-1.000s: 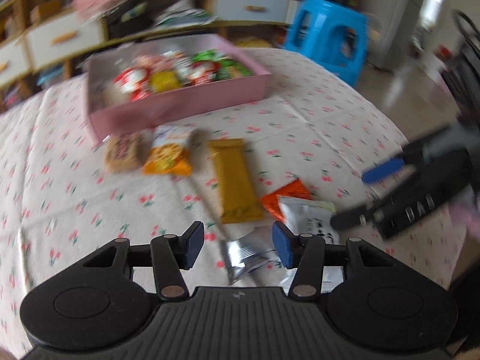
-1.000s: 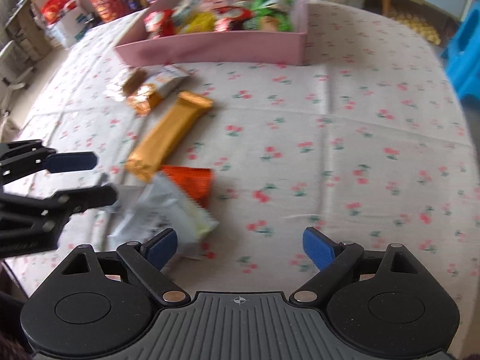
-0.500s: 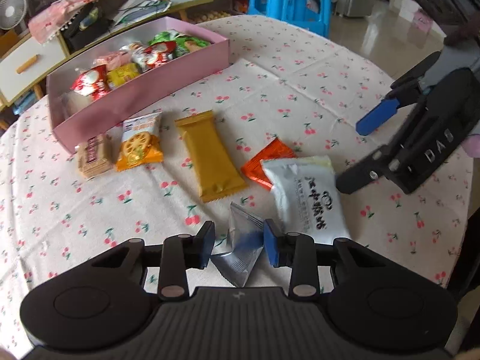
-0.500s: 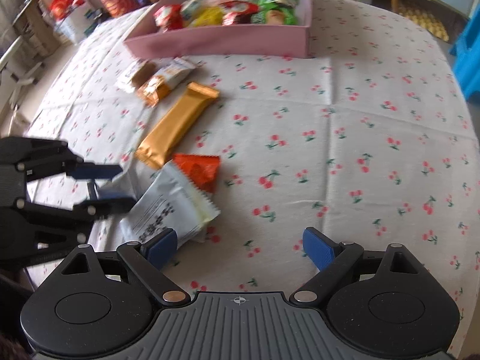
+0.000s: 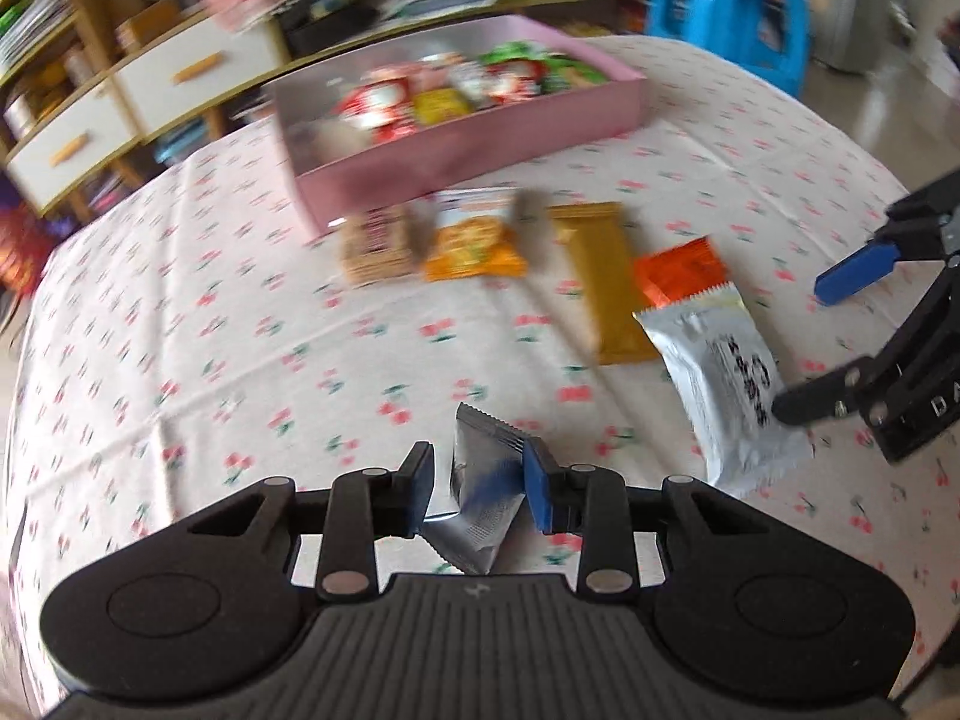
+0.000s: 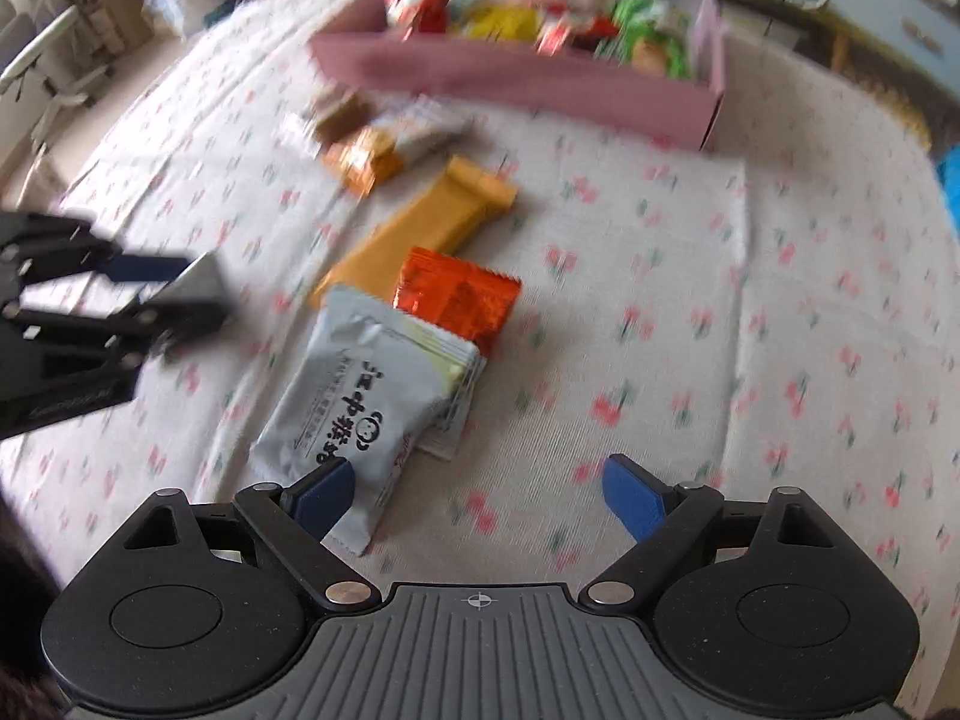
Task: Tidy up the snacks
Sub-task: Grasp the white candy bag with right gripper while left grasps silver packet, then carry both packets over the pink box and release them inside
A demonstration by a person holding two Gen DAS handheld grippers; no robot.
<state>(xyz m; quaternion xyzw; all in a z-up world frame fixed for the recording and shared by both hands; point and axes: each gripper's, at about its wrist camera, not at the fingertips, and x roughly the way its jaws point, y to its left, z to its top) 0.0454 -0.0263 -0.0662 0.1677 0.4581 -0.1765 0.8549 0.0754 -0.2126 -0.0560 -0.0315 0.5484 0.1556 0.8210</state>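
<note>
My left gripper is shut on a small silver packet, its blue pads pressing both sides. From the right wrist view that gripper is at the left, the silver packet at its tips. My right gripper is open, its jaws closing slightly, low over the cloth. Its left finger lies over the near corner of a white packet; nothing is pinched. An orange-red packet and a gold bar lie beyond. The pink box holds several snacks.
An orange biscuit packet and a brown wafer pack lie just in front of the pink box. A blue stool and a drawer unit stand past the round table's far edge.
The left jaws closed on the silver packet and the view swung left. The right gripper moved in over the white packet's near corner.
</note>
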